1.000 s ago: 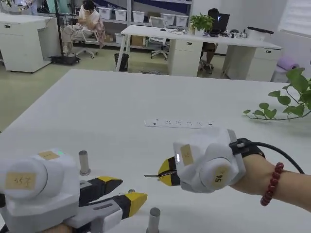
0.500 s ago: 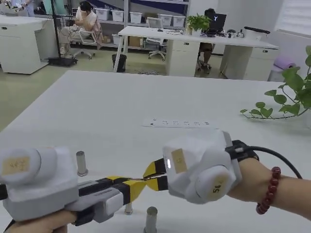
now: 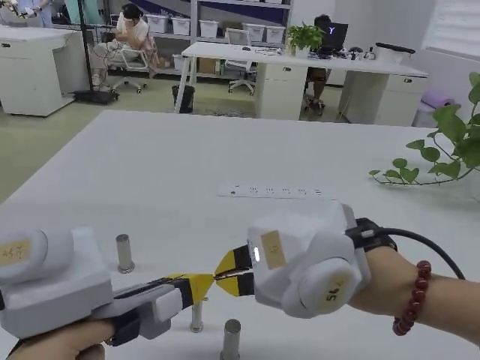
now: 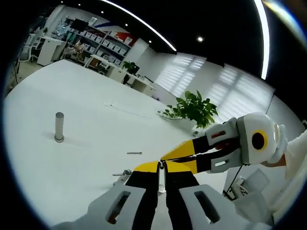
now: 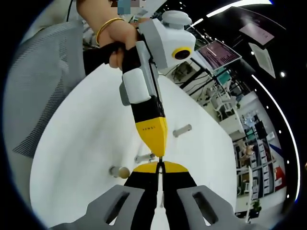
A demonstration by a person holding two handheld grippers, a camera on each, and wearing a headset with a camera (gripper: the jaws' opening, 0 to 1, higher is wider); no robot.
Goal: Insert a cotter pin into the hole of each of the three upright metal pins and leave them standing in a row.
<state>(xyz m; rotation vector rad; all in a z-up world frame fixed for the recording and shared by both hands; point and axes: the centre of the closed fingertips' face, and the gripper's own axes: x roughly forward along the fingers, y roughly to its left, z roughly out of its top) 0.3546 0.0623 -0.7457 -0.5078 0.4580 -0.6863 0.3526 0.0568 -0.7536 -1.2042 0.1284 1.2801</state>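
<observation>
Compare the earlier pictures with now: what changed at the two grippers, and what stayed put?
The left gripper rose to the right gripper, and its open fingers closed on the cotter pin that the right gripper holds. The three metal pins stayed standing.

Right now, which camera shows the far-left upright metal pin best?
The left gripper view: the far-left pin stands whole, alone, side on. The head view shows the pin from above; the right gripper view likely shows it small and sideways.

white table (image 3: 157, 161) | power strip (image 3: 271, 190) mid-far | leafy plant (image 3: 456, 129) far right | desk (image 3: 300, 58), seated person (image 3: 133, 28) beyond
</observation>
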